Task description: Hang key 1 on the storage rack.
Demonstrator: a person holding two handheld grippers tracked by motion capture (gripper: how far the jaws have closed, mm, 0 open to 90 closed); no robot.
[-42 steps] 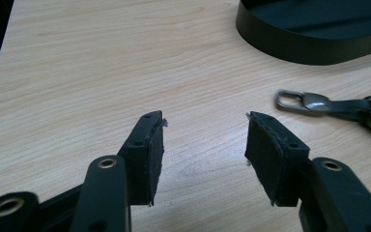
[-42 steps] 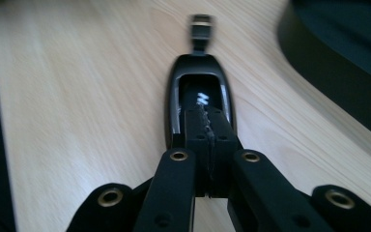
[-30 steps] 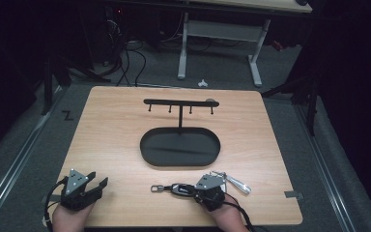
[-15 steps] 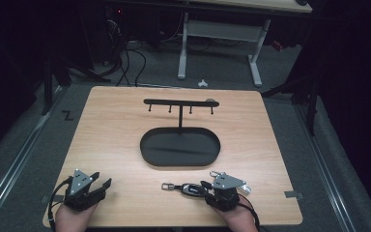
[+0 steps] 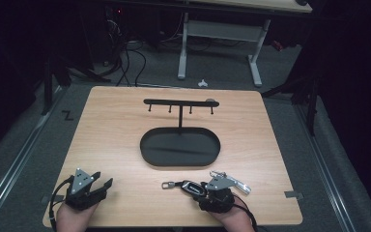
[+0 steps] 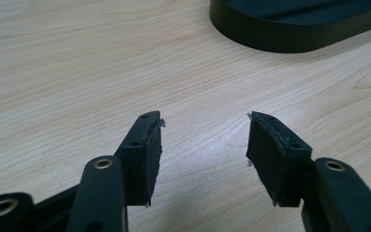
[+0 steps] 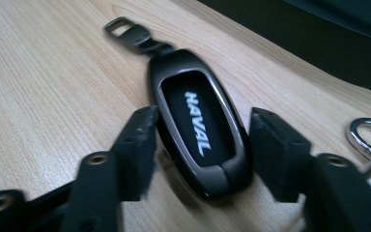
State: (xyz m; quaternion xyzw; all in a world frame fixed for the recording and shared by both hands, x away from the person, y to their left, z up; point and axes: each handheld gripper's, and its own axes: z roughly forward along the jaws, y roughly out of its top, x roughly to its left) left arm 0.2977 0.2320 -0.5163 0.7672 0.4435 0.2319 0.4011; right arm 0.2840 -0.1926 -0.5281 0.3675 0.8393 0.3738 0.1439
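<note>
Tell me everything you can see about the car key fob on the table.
The key fob is a long, rounded black case with a grey-looking rim, glossy like plastic, and white letters reading HAVAL. A short strap with a metal buckle extends from its far end. It lies flat on the wooden table, near the front edge, between the right gripper's jaws, which have just been opening.

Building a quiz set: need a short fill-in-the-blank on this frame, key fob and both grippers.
1. The key fob lies between the pads of the ____ gripper.
2. The word printed on the fob is ____.
3. The left gripper has ____ between its pads.
4. The black tray has an ____ outline.

Missing words: right; HAVAL; nothing; oval
</note>
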